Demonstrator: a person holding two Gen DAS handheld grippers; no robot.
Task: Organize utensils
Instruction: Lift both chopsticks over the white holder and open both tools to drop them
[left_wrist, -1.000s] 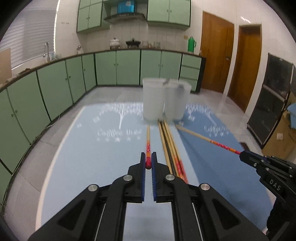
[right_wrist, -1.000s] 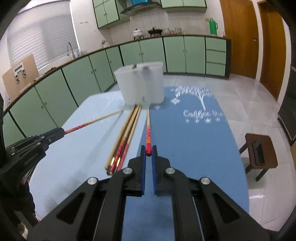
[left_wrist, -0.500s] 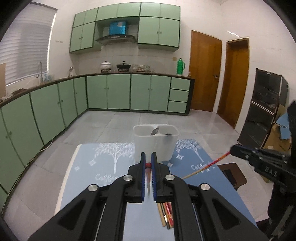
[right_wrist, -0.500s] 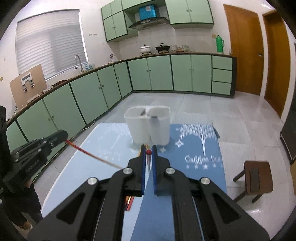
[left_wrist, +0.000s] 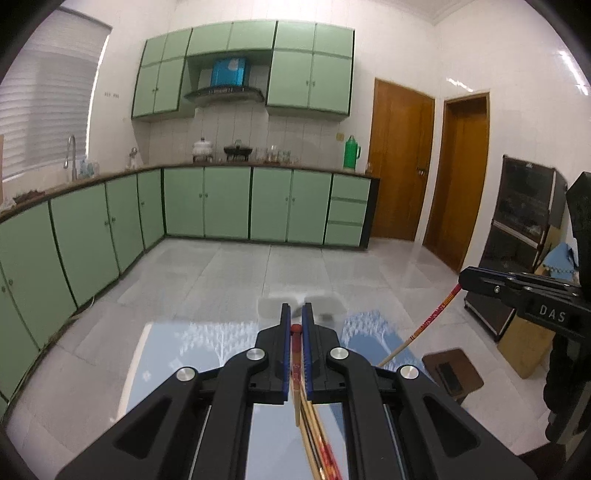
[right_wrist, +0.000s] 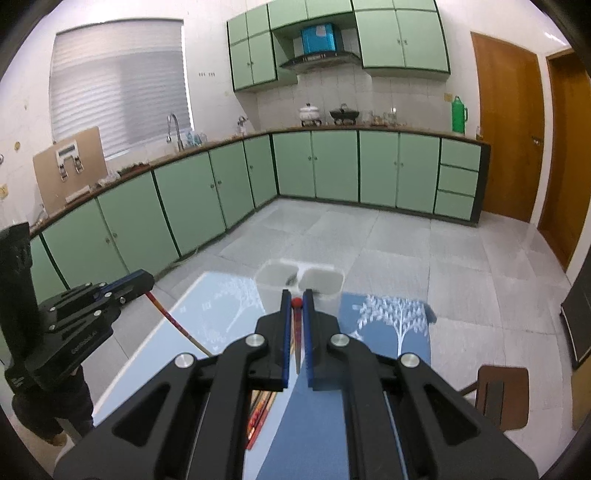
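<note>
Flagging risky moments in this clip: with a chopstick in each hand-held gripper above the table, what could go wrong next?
1. Each hand-held gripper, left and right, pinches only its chopstick's red end; the long free shaft may swing or slip.
2. The white holder has two narrow openings and already holds a utensil; a dangling tip could miss.

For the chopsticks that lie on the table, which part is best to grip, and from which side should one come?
Probably the red-patterned ends of the loose chopsticks, approached from above with the jaws across the shafts. They lie flat in a tight bundle on the blue mat, so one may need nudging apart first. Both hand-held grippers already clamp one each.
</note>
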